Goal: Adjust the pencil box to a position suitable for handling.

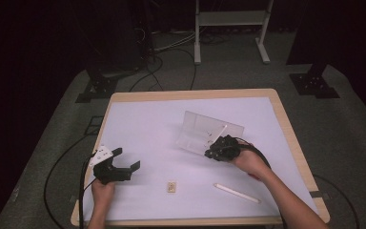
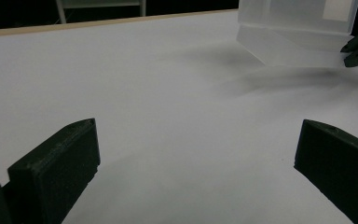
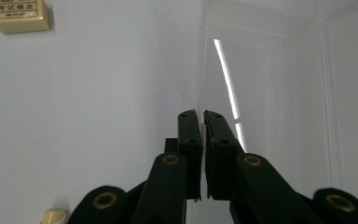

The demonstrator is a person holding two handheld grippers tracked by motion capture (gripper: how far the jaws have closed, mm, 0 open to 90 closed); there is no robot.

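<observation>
The clear plastic box (image 1: 205, 132) sits open near the middle of the table (image 1: 138, 119), lid tilted up, a white stick (image 1: 218, 134) lying inside. Right gripper (image 1: 215, 149) is on its near edge, jaws pinched tight on the thin wall (image 3: 202, 100), which runs straight away along the gripper's line. Left gripper (image 1: 124, 160) waits well apart at the table's left, jaws wide and holding nothing. A second white stick (image 1: 236, 192) and a small eraser (image 1: 172, 187) lie near the front, the stick closer to the right hand.
</observation>
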